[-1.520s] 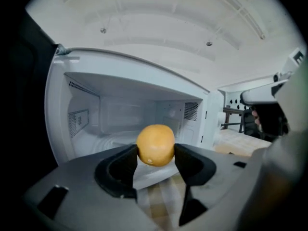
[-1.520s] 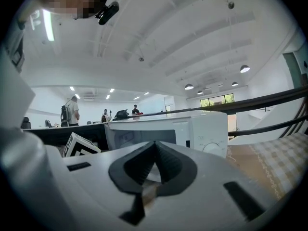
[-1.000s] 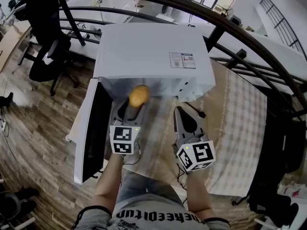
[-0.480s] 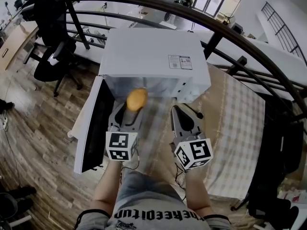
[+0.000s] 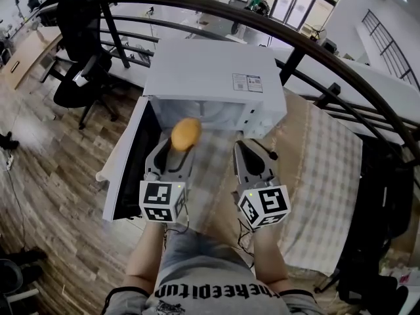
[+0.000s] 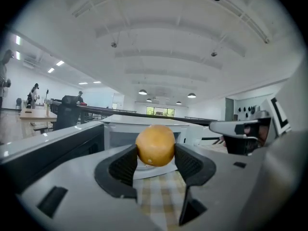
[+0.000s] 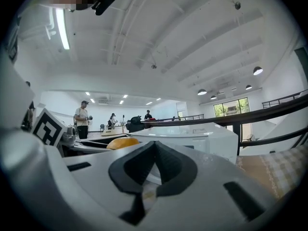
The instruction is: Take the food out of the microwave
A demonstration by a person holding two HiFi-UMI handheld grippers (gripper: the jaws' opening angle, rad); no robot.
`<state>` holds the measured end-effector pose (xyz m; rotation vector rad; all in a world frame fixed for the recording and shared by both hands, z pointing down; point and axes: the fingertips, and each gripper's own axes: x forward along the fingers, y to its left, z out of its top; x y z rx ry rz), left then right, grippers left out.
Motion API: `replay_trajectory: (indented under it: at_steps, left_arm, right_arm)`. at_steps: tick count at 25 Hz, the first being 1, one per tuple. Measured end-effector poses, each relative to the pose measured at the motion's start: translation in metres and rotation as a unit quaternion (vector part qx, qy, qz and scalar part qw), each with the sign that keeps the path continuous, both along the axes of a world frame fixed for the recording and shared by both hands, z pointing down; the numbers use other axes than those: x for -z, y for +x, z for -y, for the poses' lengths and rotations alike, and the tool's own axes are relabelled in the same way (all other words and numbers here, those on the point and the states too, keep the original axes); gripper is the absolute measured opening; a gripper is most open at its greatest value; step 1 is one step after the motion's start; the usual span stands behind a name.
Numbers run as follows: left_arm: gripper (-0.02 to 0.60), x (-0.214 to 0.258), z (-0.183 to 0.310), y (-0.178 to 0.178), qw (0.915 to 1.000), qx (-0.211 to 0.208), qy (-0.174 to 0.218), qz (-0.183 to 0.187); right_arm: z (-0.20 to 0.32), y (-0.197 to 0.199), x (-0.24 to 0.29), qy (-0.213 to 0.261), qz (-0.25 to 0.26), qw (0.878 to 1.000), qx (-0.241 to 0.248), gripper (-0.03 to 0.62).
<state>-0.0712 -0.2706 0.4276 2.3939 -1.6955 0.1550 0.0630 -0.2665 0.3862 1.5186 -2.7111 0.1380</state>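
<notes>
Right now we are pinching the round orange-yellow food (image 5: 186, 134) between the two jaws of our left hand-held gripper (image 5: 177, 151). We are holding it up in the air, just in front of the open microwave (image 5: 210, 71). Our right hand-held gripper (image 7: 154, 146) is sitting shut with nothing in it (so it cannot catch anything). We are thinking the food could slip, because it is round and only its two sides are being squeezed. Then it could drop onto the checked surface (image 5: 216, 169) and roll off. Swinging left, we could be bumping the open door (image 5: 128, 163).
</notes>
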Motion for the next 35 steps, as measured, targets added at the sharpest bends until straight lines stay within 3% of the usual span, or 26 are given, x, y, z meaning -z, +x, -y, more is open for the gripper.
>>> replay_trajectory:
  at_steps: [35]
  left_arm:
    - [0.241,0.085,-0.069,-0.021,0.9946,0.059,0.084,-0.018]
  right_arm:
    - [-0.058,0.012,0.055,0.061,-0.008,0.998,0.003,0.006]
